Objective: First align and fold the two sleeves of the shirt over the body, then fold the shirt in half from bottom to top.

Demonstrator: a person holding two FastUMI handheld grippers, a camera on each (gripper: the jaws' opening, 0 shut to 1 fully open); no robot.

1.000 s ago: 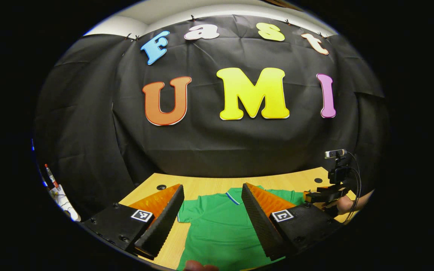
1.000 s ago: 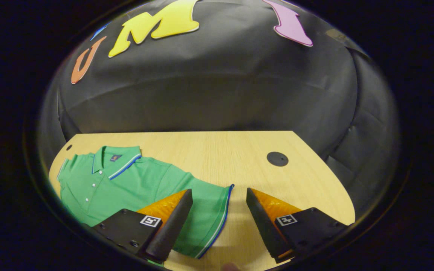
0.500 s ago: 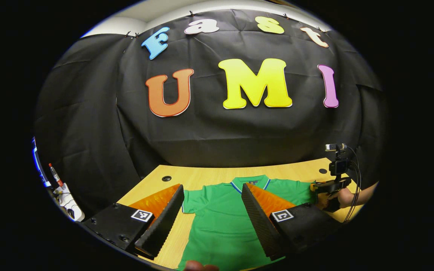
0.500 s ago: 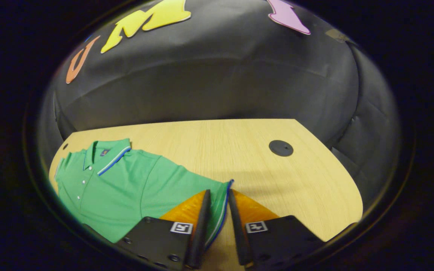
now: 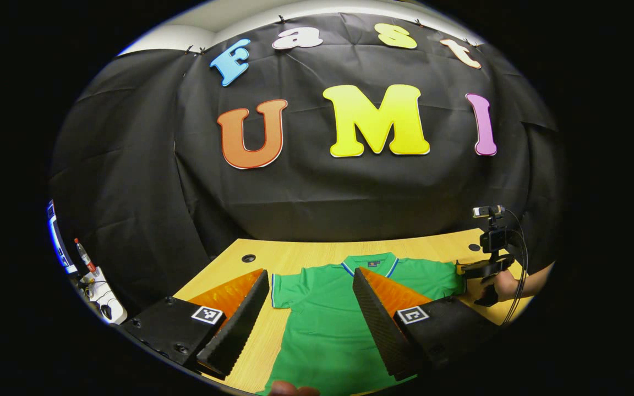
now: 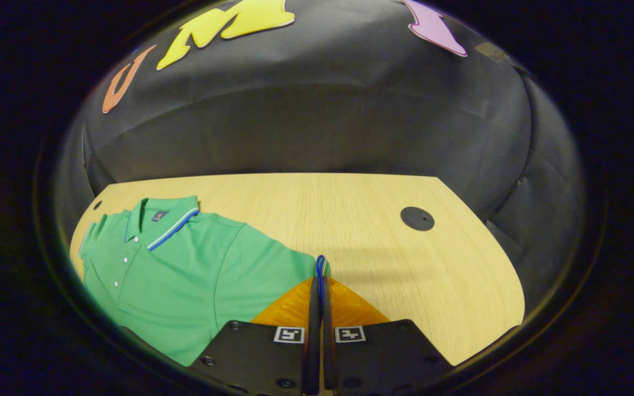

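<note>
Right gripper view – shirt (image 6: pixel 185 275) flat, collar (image 6: pixel 163 223) far; jaws pinch sleeve (image 6: pixel 320 269).

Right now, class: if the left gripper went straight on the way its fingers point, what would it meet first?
Most likely the green shirt, which lies flat on the wooden table between and ahead of the left gripper's open fingers. Beyond it is the black cloth wall. Height above the shirt is unclear.
</note>
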